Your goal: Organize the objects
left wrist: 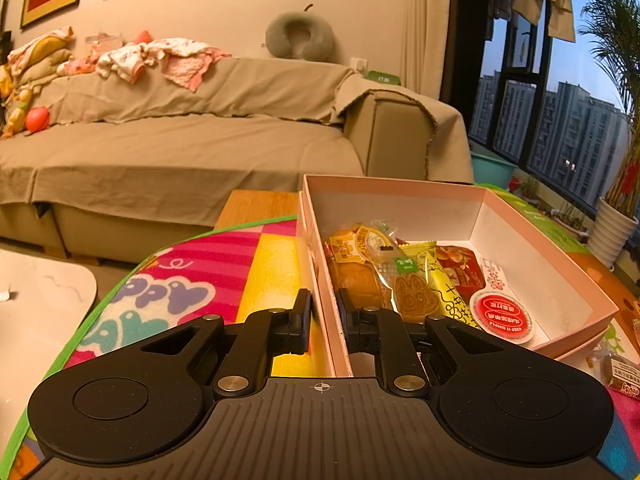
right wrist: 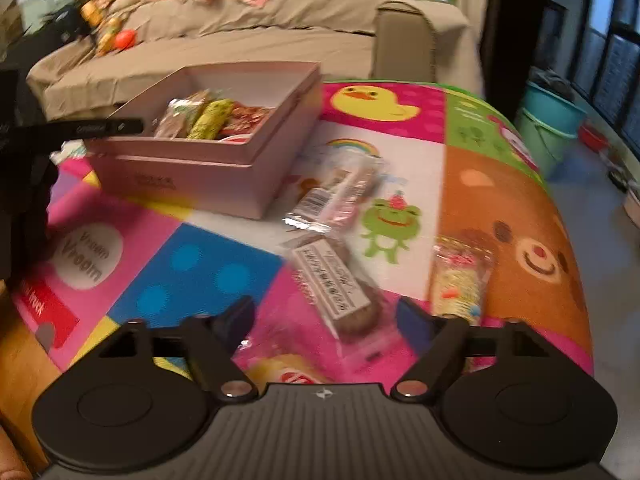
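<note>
A pink box (left wrist: 540,248) stands on the colourful play mat (left wrist: 192,264), holding several snack packets (left wrist: 404,280). My left gripper (left wrist: 324,312) is shut on the box's near left wall, one finger inside and one outside. In the right wrist view the same box (right wrist: 192,176) sits at the upper left. My right gripper (right wrist: 326,320) hangs open just above the mat. A clear packet with a brown cookie and a white label (right wrist: 332,280) lies just ahead of its fingers. A yellow packet (right wrist: 288,372) lies under it. Two more packets (right wrist: 340,196) (right wrist: 460,276) lie further out.
A beige covered sofa (left wrist: 180,148) with piled clothes stands behind the table. The mat (right wrist: 520,208) curves off the table edge at the right, where a teal bucket (right wrist: 552,120) stands on the floor. Bare wooden table edge (right wrist: 20,360) shows at the near left.
</note>
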The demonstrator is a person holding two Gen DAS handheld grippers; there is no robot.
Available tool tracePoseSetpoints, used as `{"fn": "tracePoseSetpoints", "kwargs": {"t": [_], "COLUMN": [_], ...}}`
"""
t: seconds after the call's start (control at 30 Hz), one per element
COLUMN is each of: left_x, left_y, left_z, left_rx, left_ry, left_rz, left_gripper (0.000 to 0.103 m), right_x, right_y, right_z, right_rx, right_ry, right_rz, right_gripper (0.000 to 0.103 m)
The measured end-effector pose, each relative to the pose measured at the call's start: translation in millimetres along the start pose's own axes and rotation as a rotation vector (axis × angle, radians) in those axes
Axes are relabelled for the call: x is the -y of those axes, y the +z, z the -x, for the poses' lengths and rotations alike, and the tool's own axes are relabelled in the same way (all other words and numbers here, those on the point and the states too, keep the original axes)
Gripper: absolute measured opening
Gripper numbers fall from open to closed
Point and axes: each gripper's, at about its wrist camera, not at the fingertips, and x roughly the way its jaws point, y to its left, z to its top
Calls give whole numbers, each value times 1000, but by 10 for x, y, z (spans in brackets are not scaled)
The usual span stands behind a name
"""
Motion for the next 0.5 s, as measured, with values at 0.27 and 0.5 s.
{"fn": "tracePoseSetpoints", "kwargs": {"t": [0.27, 0.5], "left_x": [1, -1], "left_y": [-2, 0], "left_z": [3, 3], "left_rx": [1, 2], "left_ry": [-1, -2], "left_rz": [1, 2], "left_gripper": [16, 16], "right_x": [86, 300], "right_y": [213, 887], "right_z": [-93, -561], "right_rx": [39, 26], "right_ry": [0, 67], "right_rz": [-52, -185], "right_gripper": [85, 50]}}
